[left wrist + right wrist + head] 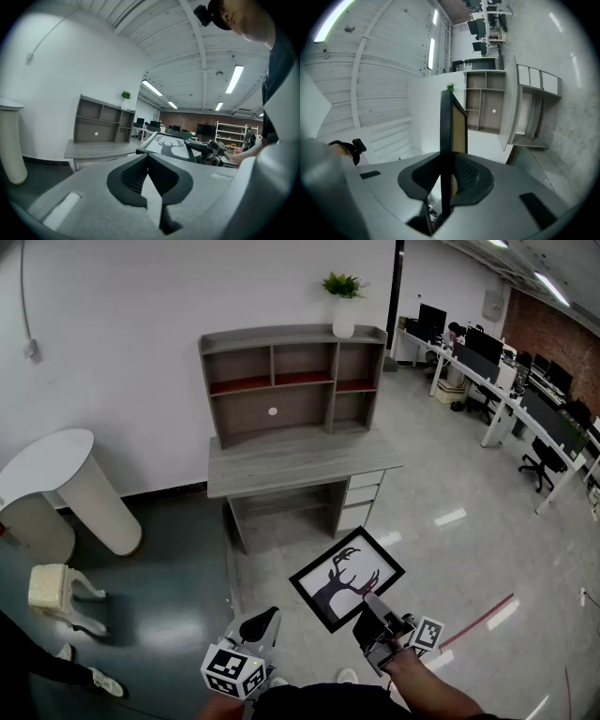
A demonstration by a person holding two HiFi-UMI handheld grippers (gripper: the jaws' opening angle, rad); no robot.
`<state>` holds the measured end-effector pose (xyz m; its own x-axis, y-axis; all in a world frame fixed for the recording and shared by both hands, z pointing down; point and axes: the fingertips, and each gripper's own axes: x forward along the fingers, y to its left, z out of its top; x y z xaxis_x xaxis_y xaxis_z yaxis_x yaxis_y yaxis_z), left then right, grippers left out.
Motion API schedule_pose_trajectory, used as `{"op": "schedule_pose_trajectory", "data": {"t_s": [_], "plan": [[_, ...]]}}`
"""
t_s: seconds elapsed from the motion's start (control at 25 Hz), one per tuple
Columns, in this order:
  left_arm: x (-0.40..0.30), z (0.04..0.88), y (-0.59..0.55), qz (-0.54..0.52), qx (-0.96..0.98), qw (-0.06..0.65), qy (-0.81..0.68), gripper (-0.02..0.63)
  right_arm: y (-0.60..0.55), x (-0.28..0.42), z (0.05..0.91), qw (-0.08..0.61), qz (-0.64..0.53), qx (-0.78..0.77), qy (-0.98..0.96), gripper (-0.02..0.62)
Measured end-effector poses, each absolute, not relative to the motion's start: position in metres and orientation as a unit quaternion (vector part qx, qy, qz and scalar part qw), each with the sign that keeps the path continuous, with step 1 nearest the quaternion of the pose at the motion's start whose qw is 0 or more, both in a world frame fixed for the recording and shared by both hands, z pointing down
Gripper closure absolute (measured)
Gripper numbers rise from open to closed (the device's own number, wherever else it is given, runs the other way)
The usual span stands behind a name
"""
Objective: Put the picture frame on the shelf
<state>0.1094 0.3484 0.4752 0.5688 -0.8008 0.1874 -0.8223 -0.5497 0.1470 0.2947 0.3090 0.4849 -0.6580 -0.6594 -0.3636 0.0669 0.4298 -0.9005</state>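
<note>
Head view looks down on a glossy grey floor (450,549) in front of a white wall (141,296). A grey desk (300,460) stands against that wall and carries the shelf (286,381), a unit of open compartments with red boards in its upper ones. Rows of office desks (497,381) run along the right side. A white round table (47,460) stands at the left, with a small pale stool (52,587) near it on darker flooring. The frame (342,577), black-edged with a deer silhouette facing up, hangs tilted over the floor short of the desk and well apart from the shelf. A potted plant (343,296) sits on the shelf's top right corner. The right gripper (368,600) pinches the frame's near edge; its own view shows the frame edge-on between the pads, which press on both faces. The left gripper (265,620) hangs beside it to the left, jaws pressed together at the tips with nothing between them.
</note>
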Motion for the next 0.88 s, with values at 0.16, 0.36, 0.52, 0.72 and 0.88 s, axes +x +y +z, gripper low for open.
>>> {"op": "schedule_pose_trajectory", "data": {"t_s": [0.16,0.36,0.52,0.72,0.88], "plan": [[0.107,0.475,0.349,0.048,0.879,0.110,-0.462,0.597,0.310,0.293,0.487,0.364,-0.497,-0.198,0.762,0.514],[0.107,0.474,0.350,0.046,0.880,0.110,-0.460,0.597,0.312,0.289,0.486,0.364,-0.496,-0.198,0.763,0.514],[0.105,0.476,0.351,0.046,0.881,0.110,-0.457,0.597,0.313,0.286,0.488,0.364,-0.496,-0.200,0.763,0.514],[0.096,0.476,0.350,0.047,0.881,0.115,-0.457,0.597,0.315,0.284,0.479,0.386,-0.485,-0.192,0.761,0.514],[0.083,0.481,0.349,0.046,0.880,0.129,-0.455,0.597,0.315,0.274,0.481,0.379,-0.485,-0.196,0.764,0.514]]}}
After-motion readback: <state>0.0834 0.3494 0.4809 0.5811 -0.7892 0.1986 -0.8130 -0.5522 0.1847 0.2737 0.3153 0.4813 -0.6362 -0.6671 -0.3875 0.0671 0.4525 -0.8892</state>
